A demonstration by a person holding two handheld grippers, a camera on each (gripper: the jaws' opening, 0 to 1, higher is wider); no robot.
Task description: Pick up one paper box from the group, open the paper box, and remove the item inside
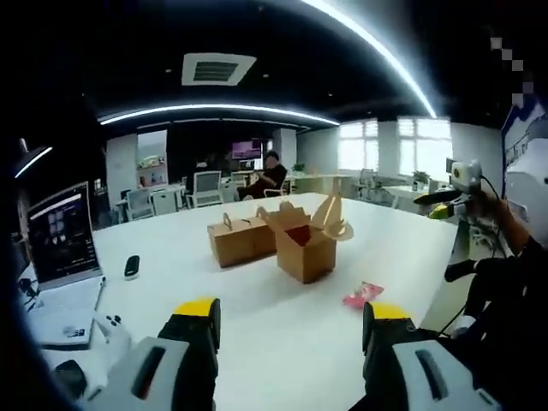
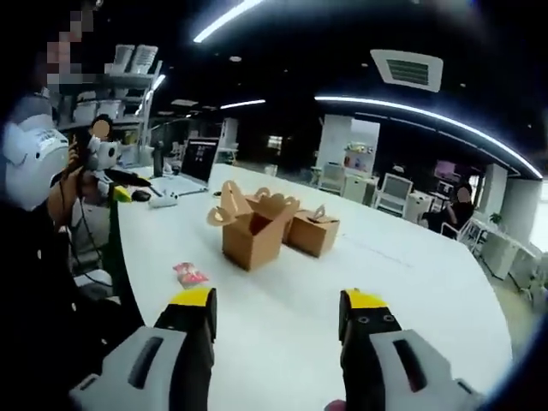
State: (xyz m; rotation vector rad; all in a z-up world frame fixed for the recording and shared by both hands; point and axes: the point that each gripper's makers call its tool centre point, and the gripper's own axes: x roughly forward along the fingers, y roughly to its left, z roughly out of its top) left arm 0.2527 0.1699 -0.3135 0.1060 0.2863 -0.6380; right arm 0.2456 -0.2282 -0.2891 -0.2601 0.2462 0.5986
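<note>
Spanning both views, a large white table [image 1: 282, 334] is taken as the landmark; everything else is placed relative to it.

An open brown paper box with raised flaps [image 1: 306, 242] is seen near the table centre. A closed brown paper box with a handle [image 1: 241, 239] sits just beside it, apparently touching. In the right gripper view the open box [image 2: 253, 227] lies nearer the camera, the closed one [image 2: 312, 231] behind it.

A small red-pink packet [image 1: 363, 294] is lying flat on the table, apart from the boxes, toward the person's edge [image 2: 190, 274]. It is judged to be the removed item, so the task looks near complete.

A laptop [image 1: 58, 235] and a small black device [image 1: 132, 266] are noted at the far table end.

Left gripper [image 1: 291, 330]: jaws apart, nothing held. Right gripper [image 2: 278, 317]: jaws apart, nothing held. Both hover above the table, well short of the boxes.

Key relation: boxes lie straight ahead of both jaw pairs, slightly left of centre for the right. Which gripper is nearer cannot be told.
</note>
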